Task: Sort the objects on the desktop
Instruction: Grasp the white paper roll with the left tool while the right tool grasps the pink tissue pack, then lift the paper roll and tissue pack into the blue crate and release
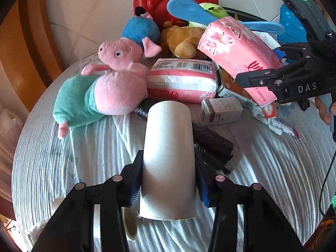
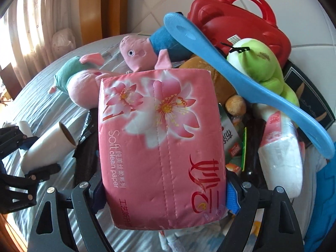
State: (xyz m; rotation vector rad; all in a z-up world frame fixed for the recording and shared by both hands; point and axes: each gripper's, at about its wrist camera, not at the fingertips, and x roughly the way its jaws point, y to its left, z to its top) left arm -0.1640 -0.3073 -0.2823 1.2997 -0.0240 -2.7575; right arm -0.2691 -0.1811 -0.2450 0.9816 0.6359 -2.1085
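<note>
My left gripper (image 1: 169, 168) is shut on a white paper roll (image 1: 168, 142), both pads pressing its sides; the roll points away from the camera over the striped cloth. In the right wrist view that roll (image 2: 48, 145) and the left gripper (image 2: 31, 159) sit at the far left. My right gripper (image 2: 164, 191) is shut on a pink flowered tissue pack (image 2: 159, 130), held tilted above the pile. In the left wrist view the pack (image 1: 237, 52) hangs at the right, with one right finger (image 1: 254, 77) across it.
The pile behind holds a pink pig plush in green (image 1: 100, 92), a pig in blue (image 1: 140, 31), a brown plush (image 1: 180, 37), a second tissue pack (image 1: 182, 82), a small box (image 1: 220, 111), black bag rolls (image 1: 210, 142), a blue plastic handle (image 2: 241, 79), a green plush (image 2: 258, 63) and a red case (image 2: 237, 21).
</note>
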